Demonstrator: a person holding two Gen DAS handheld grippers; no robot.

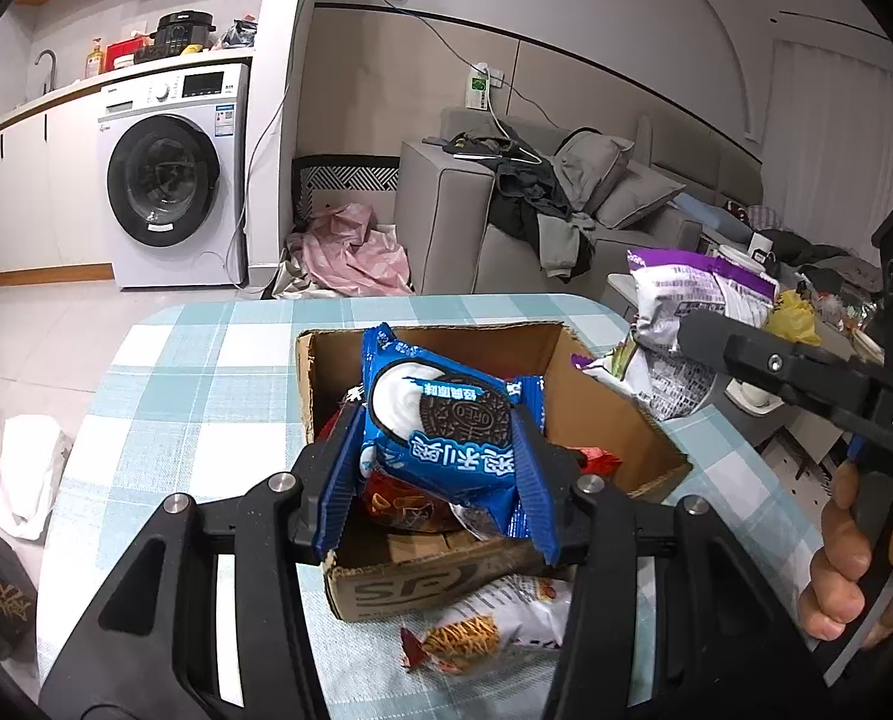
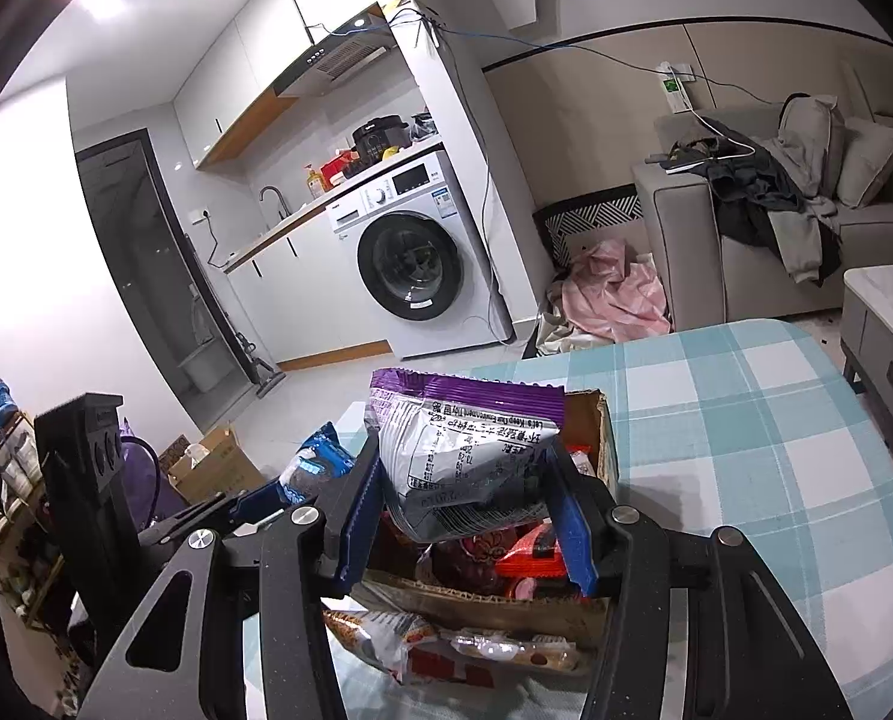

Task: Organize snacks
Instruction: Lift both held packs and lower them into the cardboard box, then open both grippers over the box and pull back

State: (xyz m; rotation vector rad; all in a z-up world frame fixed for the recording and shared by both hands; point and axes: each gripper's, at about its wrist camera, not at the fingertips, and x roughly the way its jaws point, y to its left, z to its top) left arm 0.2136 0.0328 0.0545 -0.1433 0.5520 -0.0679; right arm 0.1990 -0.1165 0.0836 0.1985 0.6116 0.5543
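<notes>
My left gripper (image 1: 437, 468) is shut on a blue Oreo packet (image 1: 440, 420), held just above the open cardboard box (image 1: 614, 414) on the checked tablecloth. My right gripper (image 2: 464, 486) is shut on a purple and silver snack bag (image 2: 464, 456), held over the same cardboard box (image 2: 602, 432). In the left wrist view that purple bag (image 1: 686, 306) hangs at the box's right side, with the right gripper's arm and a hand (image 1: 848, 576) behind it. Red and dark packets (image 2: 524, 552) lie inside the box. The Oreo packet (image 2: 317, 462) shows at the left of the right wrist view.
A white and orange noodle-snack packet (image 1: 488, 630) lies on the tablecloth (image 1: 206, 396) in front of the box, also visible as packets (image 2: 446, 642) below the right gripper. Beyond the table stand a washing machine (image 1: 170, 180), a grey sofa (image 1: 446, 216) with clothes, and a low side table (image 2: 890, 324).
</notes>
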